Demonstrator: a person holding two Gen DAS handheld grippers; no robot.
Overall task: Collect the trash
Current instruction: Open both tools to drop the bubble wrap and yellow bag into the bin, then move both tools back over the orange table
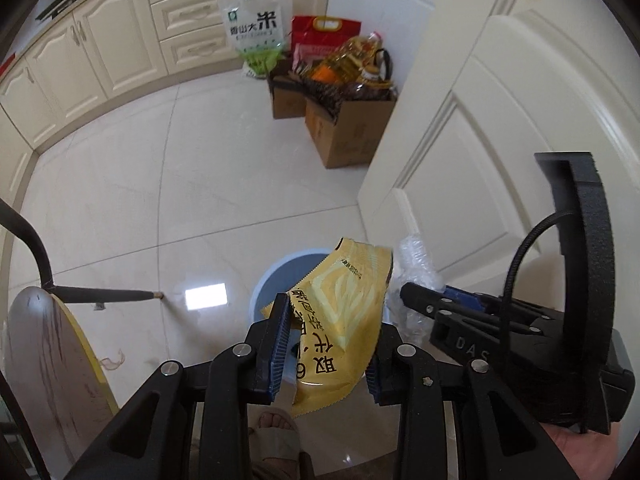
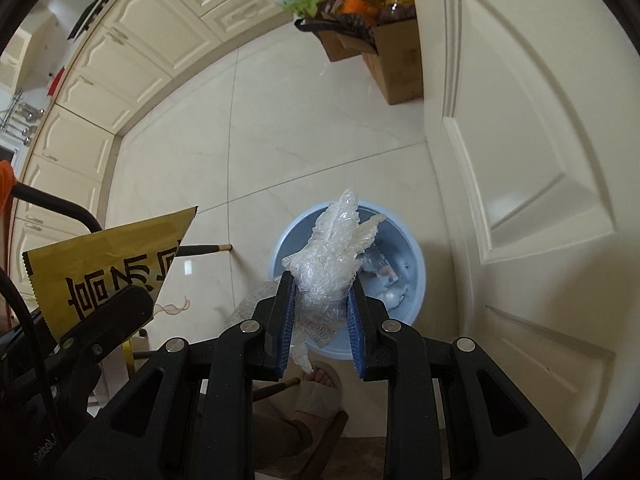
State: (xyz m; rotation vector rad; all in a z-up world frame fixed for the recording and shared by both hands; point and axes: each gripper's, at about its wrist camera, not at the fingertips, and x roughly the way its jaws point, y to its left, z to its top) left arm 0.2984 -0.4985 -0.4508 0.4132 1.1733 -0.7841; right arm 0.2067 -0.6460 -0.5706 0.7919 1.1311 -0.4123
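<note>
Progress: both pieces of trash are lifted off and carried over the bin; neither is dropped yet. Some clear scraps already lie in the bin, so collection looks partly done. Release of both items remains.

Left gripper (image 1: 326, 344): clamped on the yellow wrapper (image 1: 340, 320), its blue ribbed pads pressing the lower part. Wrapper is flat, glossy foil-type packet, zigzag-cut edge, black printed characters, creased near the grip. It hangs above the near rim of the bin.

Right gripper (image 2: 322, 314): closed on the plastic film (image 2: 332, 256). Film is thin, clear, crumpled into a rough bunch with pointed wisps standing up and a tail trailing below the pads. It sits directly over the bin's opening.

Bin (image 2: 416, 280): round, pale blue, smooth plastic, standing on the floor (image 2: 280, 120) just beside a cream panelled door (image 2: 520, 120).

Floor: large glossy off-white tiles with thin grout lines.

Other: cardboard boxes (image 1: 348, 132) holding bottles, well apart by the cabinets (image 1: 100, 48); a sandalled foot (image 1: 276, 432) near the bin.
</note>
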